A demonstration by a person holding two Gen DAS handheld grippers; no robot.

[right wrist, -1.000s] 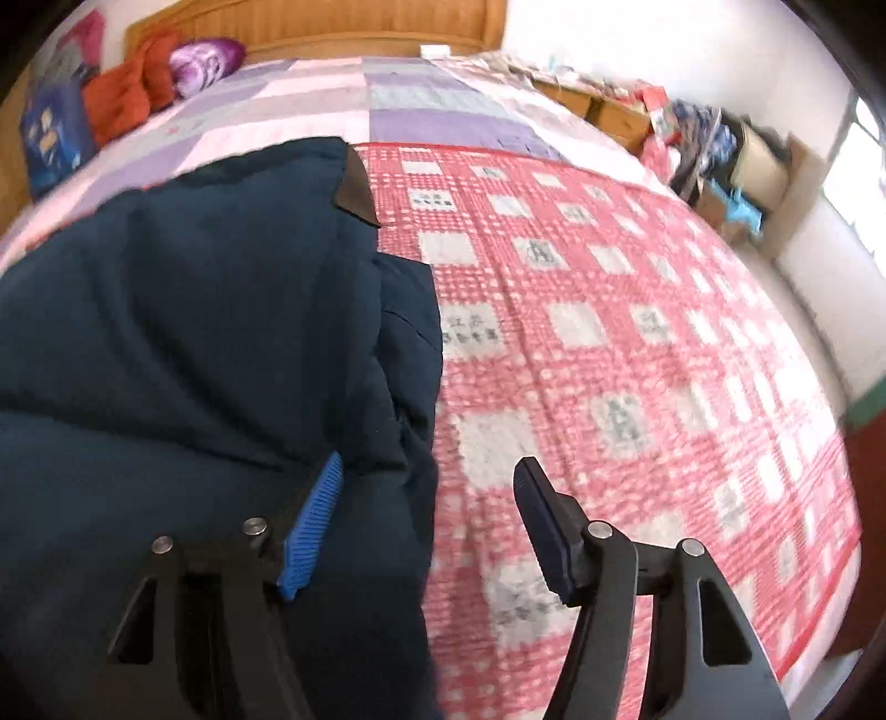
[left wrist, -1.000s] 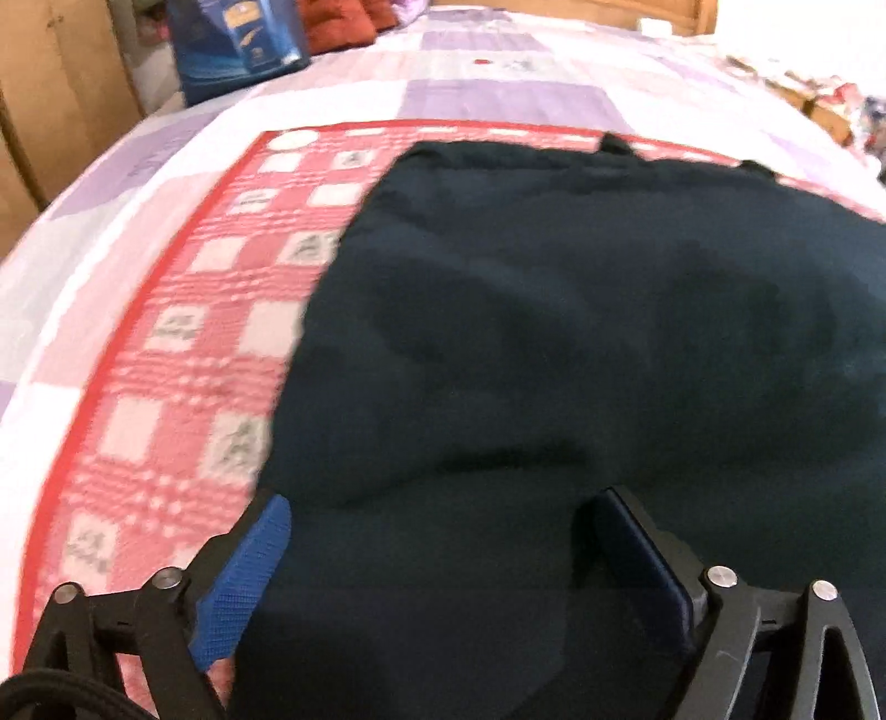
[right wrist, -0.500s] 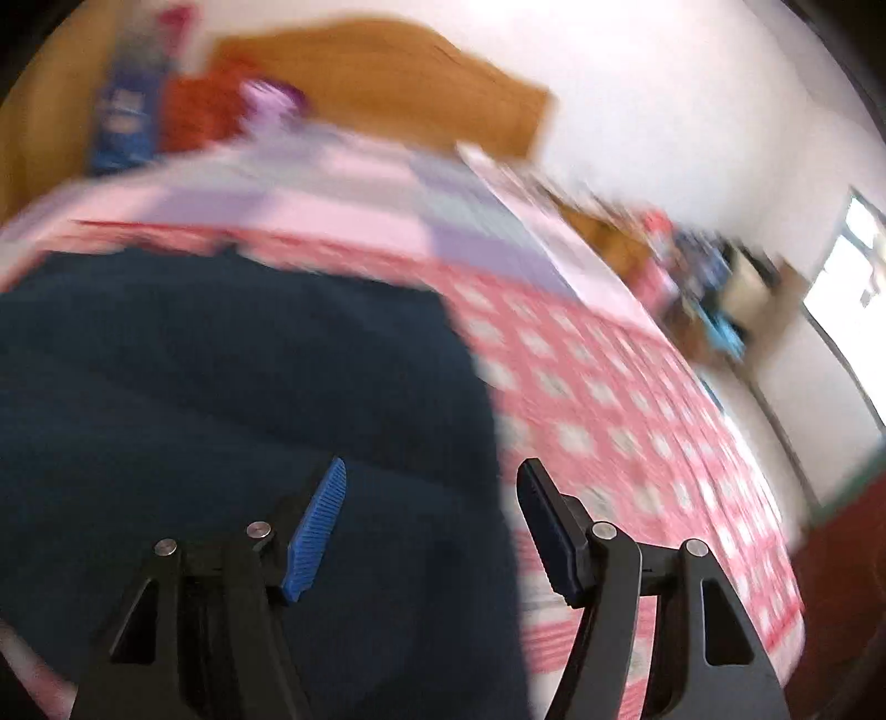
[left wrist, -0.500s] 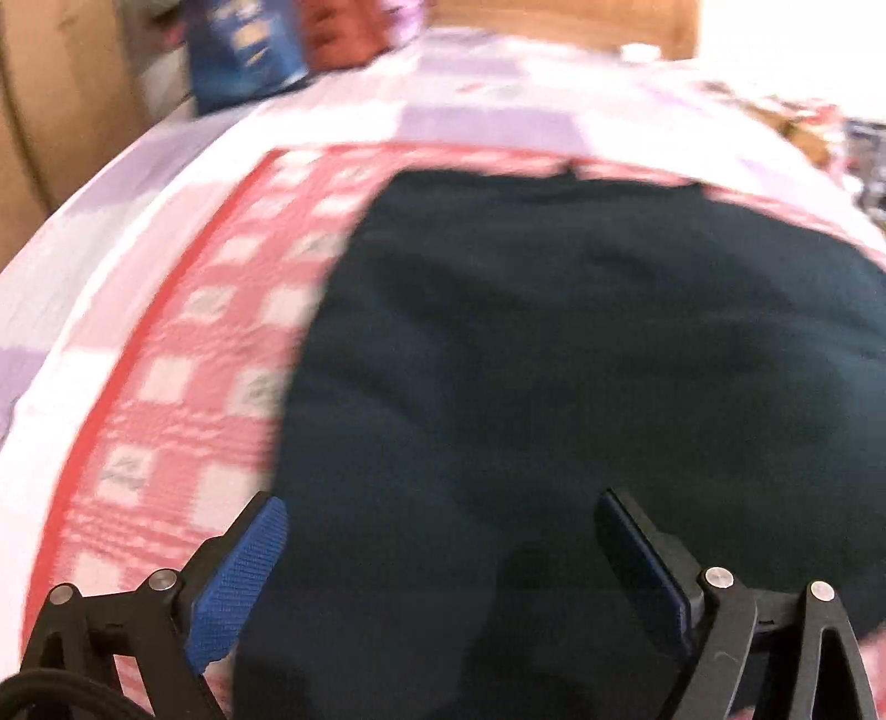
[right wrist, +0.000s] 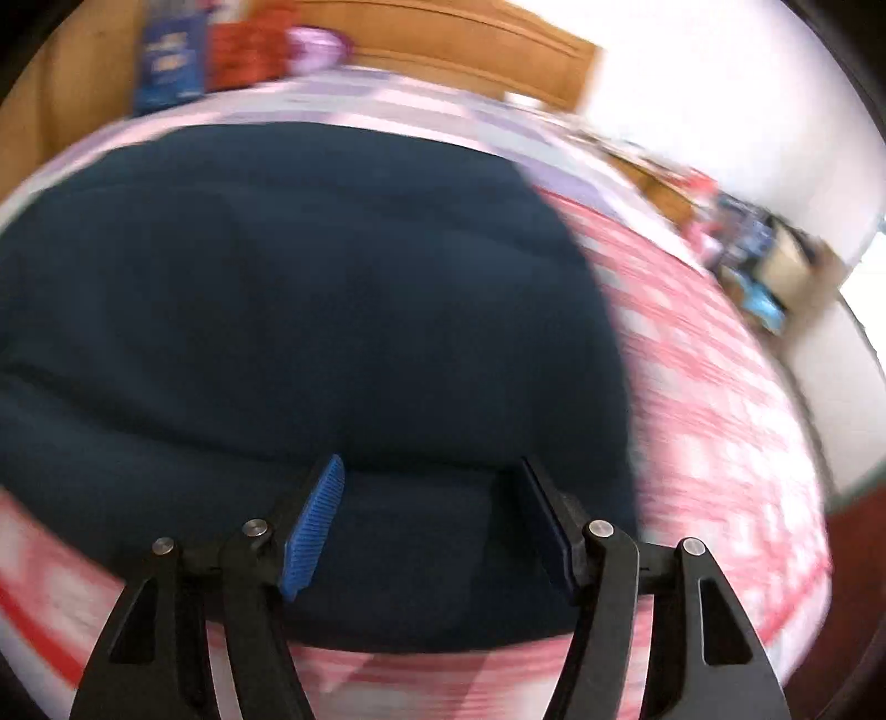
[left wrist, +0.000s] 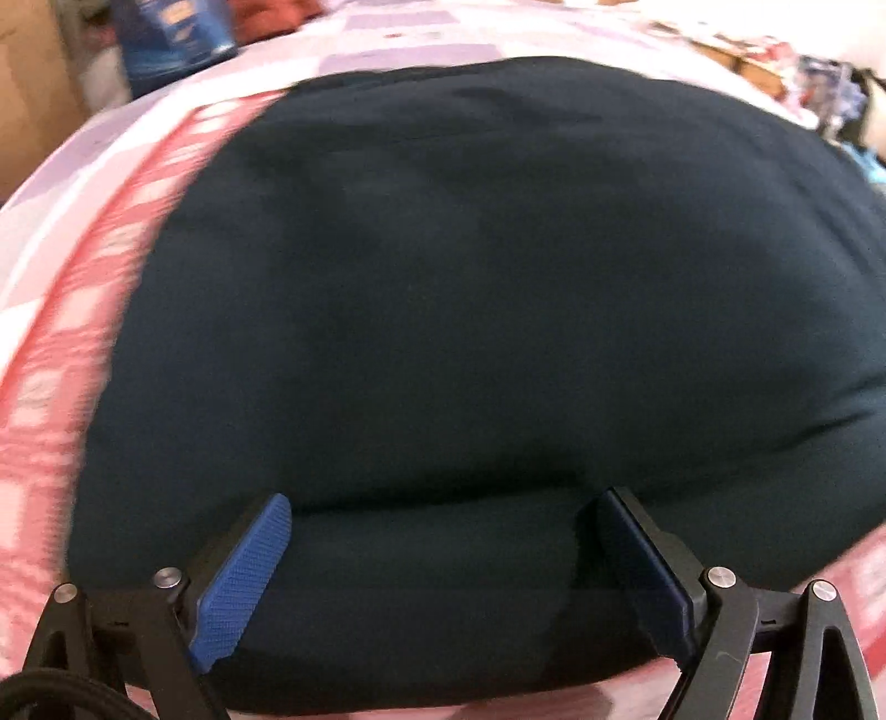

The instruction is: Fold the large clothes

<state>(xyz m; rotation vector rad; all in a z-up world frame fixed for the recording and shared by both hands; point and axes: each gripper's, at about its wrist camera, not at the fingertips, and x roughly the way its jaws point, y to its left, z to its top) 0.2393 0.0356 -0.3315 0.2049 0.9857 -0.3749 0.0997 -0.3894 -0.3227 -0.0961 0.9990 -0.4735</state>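
Note:
A large dark navy garment (left wrist: 470,288) lies spread on the bed and fills most of both views. Its near edge is a rounded fold that runs across between the fingers of each gripper. My left gripper (left wrist: 443,498) is open, its blue pads wide apart above that near fold. Over the same garment (right wrist: 310,288), close to its right side, my right gripper (right wrist: 432,462) also stands open. I cannot see either pair of pads pressing on the cloth. Both views are blurred by motion.
A red-and-white checked blanket (right wrist: 714,399) lies under the garment, over a pink and purple quilt (left wrist: 398,33). At the head of the bed are a wooden headboard (right wrist: 470,44), a blue bag (right wrist: 166,61) and red cloth (right wrist: 246,50). Clutter (right wrist: 769,249) stands beside the bed at right.
Both grippers have slid inward over the garment: left one rightward off its left edge, right one leftward off its right edge. The garment's near folded edge now shows beneath the fingers. Jaws stay open.

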